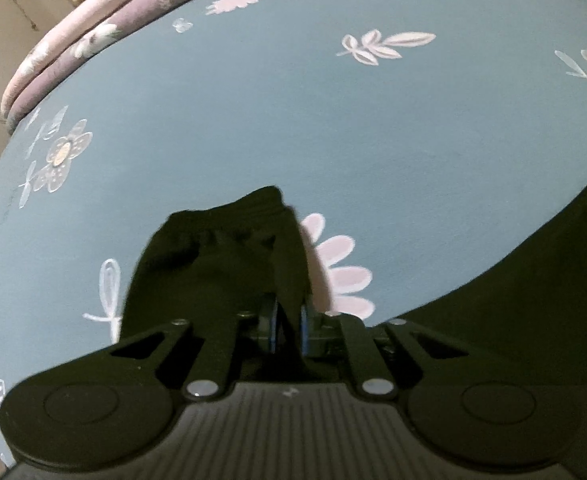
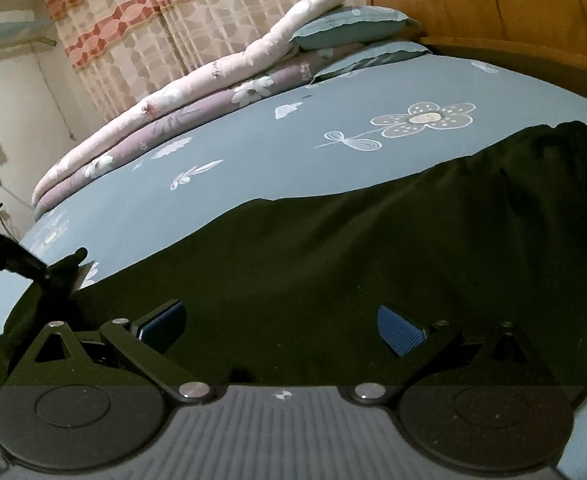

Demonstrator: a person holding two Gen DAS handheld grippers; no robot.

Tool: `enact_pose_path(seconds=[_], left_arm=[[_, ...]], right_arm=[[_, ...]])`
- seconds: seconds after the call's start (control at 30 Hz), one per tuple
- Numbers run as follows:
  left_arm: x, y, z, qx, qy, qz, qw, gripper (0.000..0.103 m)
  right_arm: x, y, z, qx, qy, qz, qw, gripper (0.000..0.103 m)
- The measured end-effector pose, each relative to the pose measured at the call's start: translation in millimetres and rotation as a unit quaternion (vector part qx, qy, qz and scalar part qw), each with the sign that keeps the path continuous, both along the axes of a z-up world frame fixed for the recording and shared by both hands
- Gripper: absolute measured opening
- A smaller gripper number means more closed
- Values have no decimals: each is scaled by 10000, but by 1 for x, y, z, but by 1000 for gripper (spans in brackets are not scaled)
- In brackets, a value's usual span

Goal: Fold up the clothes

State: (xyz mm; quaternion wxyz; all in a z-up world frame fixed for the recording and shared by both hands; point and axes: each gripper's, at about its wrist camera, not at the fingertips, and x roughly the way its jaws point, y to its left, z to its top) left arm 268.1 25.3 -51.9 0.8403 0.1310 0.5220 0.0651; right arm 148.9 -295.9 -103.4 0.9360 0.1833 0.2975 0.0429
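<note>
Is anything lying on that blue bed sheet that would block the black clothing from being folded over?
Nothing visible does. The left hand-held gripper is shut on the black garment, and the bed sheet ahead is bare. The rolled quilts sit at the far edge.

A blue flowered bedsheet point(image 2: 253, 168) lies beneath folded quilts point(image 2: 181, 108), pillows point(image 2: 353, 26) and a patterned curtain point(image 2: 165, 20).

Right claw point(image 2: 281, 330) agape — over black garment point(image 2: 333, 248), seemingly.
</note>
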Motion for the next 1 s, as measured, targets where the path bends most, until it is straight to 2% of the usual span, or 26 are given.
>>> enact_pose_path(seconds=[0.17,0.73,0.87,1.0], left_arm=[[-16,13,8,227,-17,-81,9997,8],[-83,85,21,345,-79,294,9989,9],[-97,100,23,147,-107,437,9989,9],[-103,102,29,-155,-206,450,9987,13]], right_arm=[[0,2,0,-45,15,-20,10000,103],[0,12,-2,-345,81,-169,9992,103],[0,15,-2,-417,91,-177,9989,103],[-1,17,-2,-470,101,-183,9987,103]])
